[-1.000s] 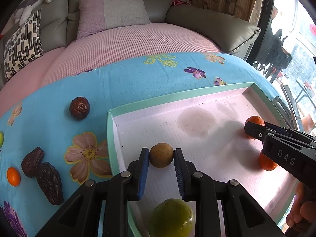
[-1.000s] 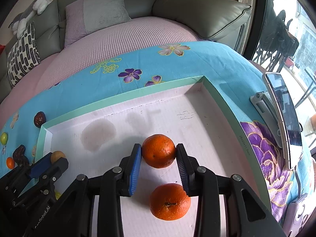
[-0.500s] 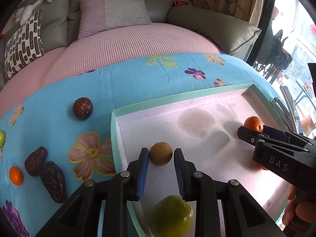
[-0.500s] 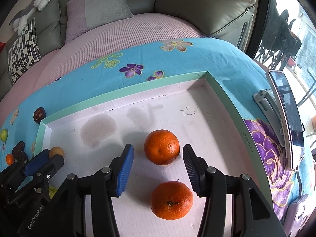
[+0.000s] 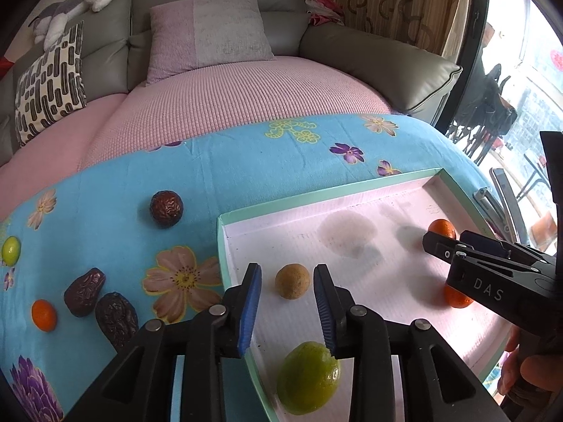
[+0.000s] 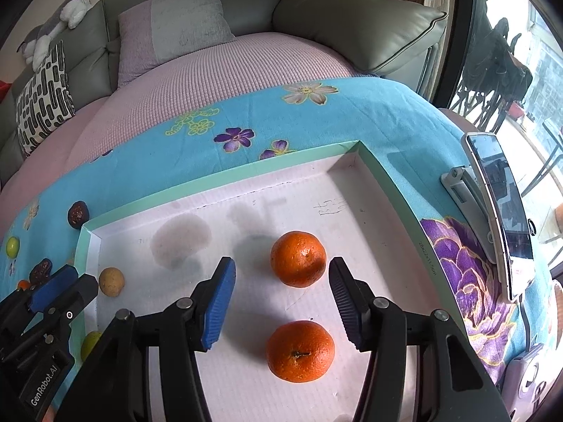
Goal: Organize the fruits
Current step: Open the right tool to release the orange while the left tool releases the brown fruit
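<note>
Both grippers stand with jaws spread and empty inside the tray point(image 6: 387, 183), the left gripper point(image 5: 286, 302) flanking the brown fruit point(image 5: 292, 280) and the right gripper point(image 6: 281, 295) flanking the far orange point(image 6: 298, 259); recommend withdrawing straight back, pads clear of each fruit.

"DAS" on right tool point(image 5: 443, 242); "GenRobot.AI" on left tool point(image 6: 67, 286).
</note>
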The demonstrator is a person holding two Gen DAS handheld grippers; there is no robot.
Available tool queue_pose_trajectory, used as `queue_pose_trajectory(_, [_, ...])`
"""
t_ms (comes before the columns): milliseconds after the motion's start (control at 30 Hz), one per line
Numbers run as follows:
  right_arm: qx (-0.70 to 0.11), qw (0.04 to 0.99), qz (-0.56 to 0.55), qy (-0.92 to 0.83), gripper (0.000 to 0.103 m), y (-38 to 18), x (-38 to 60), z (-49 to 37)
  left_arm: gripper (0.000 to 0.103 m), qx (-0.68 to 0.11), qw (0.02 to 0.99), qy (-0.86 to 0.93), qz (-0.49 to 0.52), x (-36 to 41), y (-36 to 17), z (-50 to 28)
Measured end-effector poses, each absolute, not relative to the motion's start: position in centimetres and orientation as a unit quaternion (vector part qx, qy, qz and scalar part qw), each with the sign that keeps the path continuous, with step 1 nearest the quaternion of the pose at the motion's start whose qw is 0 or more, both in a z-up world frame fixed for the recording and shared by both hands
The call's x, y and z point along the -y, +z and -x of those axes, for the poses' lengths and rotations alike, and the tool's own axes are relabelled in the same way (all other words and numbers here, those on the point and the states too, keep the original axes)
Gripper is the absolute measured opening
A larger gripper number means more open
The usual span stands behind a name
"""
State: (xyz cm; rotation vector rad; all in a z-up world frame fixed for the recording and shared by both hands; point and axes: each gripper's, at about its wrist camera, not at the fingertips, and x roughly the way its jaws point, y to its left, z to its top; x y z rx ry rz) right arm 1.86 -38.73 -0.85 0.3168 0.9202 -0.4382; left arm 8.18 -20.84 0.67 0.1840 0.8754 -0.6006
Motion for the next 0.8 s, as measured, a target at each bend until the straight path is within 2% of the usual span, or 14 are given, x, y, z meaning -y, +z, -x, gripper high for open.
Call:
queue_pose_trajectory(133, [-0.441,0.861,-0.149,-0.207,0.057,-1.0,38.5,-2.0,0.037,-0.414,0.865,-0.273,-0.079,19.9,1.0,-8.7])
queue_pose_trajectory(167, [-0.442,0.860,-0.150,-0.206,0.057,-1.0,38.5,-2.1,0.043,-0.415,0.866,-0.267,-0.076,19.6,1.0,-8.9])
queue_pose_trajectory(200, [-0.443,0.860,-0.150,-0.206,0.057,-1.1,38.5,-2.1,0.053,-0.416,0.868,-0.260,-0.074,19.3,0.9,-9.1])
queue_pose_trajectory(267, [-0.445,0.859,-0.151,-0.204,0.057,-1.2,38.5,-2.2,0.062,-0.421,0.872,-0.241,-0.070,18.5,0.6,-9.7])
queue_pose_trajectory(300, [-0.446,0.859,-0.149,-0.203,0.058,-1.3,38.5,-2.2,0.063,-0.423,0.873,-0.232,-0.069,18.1,0.5,-10.0])
queue_pose_trajectory(333, [-0.446,0.859,-0.149,-0.202,0.068,-1.3,38.5,-2.3,0.065,-0.424,0.875,-0.221,-0.068,17.8,0.4,-10.2])
queue_pose_trajectory(400, [-0.445,0.860,-0.154,-0.199,0.085,-1.4,38.5,-2.3,0.080,-0.426,0.880,-0.200,-0.068,17.1,0.1,-10.6])
queue_pose_trajectory(567, [-0.447,0.860,-0.149,-0.195,0.085,-1.6,38.4,-2.4,0.098,-0.424,0.890,-0.157,-0.064,15.4,-0.3,-11.4])
queue_pose_trajectory(667, [-0.446,0.862,-0.141,-0.195,0.085,-1.7,38.2,-2.5,0.103,-0.422,0.893,-0.143,-0.063,14.9,-0.5,-11.7])
queue_pose_trajectory(800, [-0.436,0.869,-0.137,-0.188,0.086,-1.4,38.0,-2.5,0.103,-0.422,0.895,-0.130,-0.065,14.4,-0.8,-11.7])
